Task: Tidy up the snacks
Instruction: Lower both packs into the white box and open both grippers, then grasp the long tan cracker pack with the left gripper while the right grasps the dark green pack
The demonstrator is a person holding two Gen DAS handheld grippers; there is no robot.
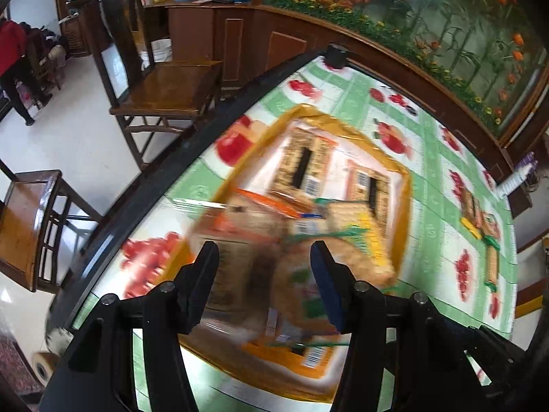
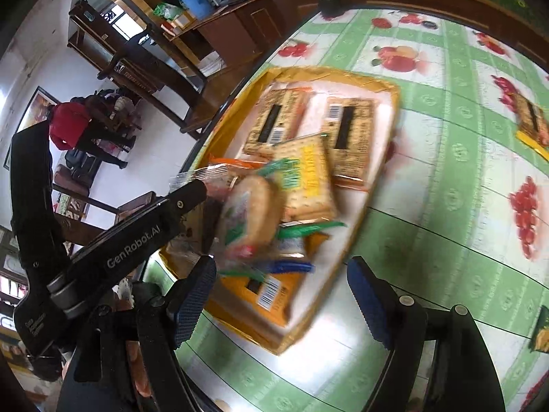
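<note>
A yellow-rimmed tray (image 1: 405, 178) (image 2: 394, 96) on the fruit-print table holds several snack packs: two brown cracker packs (image 1: 302, 161) (image 2: 350, 137), a yellow cracker pack (image 2: 308, 178) and a round biscuit pack (image 2: 250, 213) (image 1: 298, 274). My left gripper (image 1: 264, 274) is open above the tray's near end, jaws wide apart over blurred packs. In the right wrist view its black body (image 2: 137, 237) reaches over the tray's left side. My right gripper (image 2: 281, 295) is open and empty above the tray's near corner.
More snack packs lie on the table at the right (image 1: 480, 219) (image 2: 532, 120), one at the right edge (image 2: 542, 329). Wooden chairs (image 1: 164, 92) stand left of the table edge. A wooden cabinet with a painted panel (image 1: 446, 34) runs behind. A person in red (image 1: 10, 55) is far left.
</note>
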